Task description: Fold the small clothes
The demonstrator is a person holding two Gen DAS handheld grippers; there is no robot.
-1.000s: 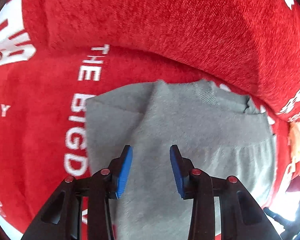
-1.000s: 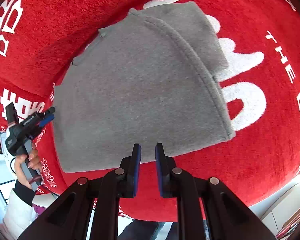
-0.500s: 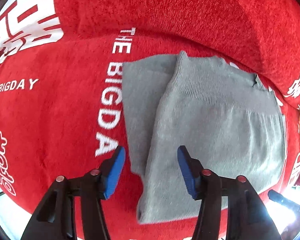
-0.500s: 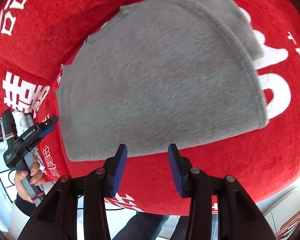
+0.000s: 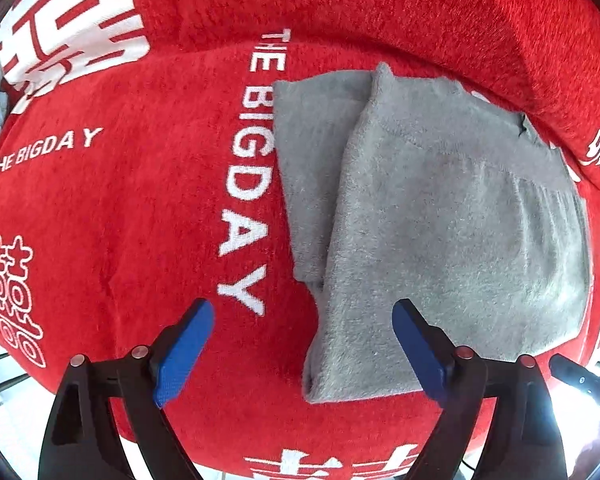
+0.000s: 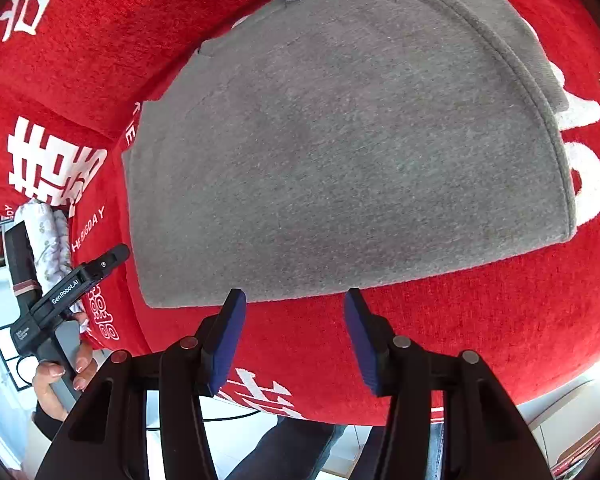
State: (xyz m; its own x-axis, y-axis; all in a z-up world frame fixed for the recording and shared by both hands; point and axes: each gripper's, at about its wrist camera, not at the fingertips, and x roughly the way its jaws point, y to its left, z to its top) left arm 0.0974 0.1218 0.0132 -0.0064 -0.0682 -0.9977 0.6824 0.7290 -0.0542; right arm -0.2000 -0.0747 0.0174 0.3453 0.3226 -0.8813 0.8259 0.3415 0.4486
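Left wrist view: the left gripper [image 5: 302, 344], jaws just spread wide and empty, hangs over the folded grey garment [image 5: 440, 232] on the red cover [image 5: 120, 208], its lower layer peeking out left. Right wrist view: the right gripper [image 6: 294, 338], jaws just parted halfway and empty, sits near the garment's near edge; only here a hand [image 6: 60, 380] shows far left.

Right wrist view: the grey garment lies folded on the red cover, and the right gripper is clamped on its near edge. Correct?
Not quite. The grey garment does lie folded on the red cover, but the right gripper is not clamped on it: in the right wrist view its jaws, which have just been opening, stand apart with nothing between them.
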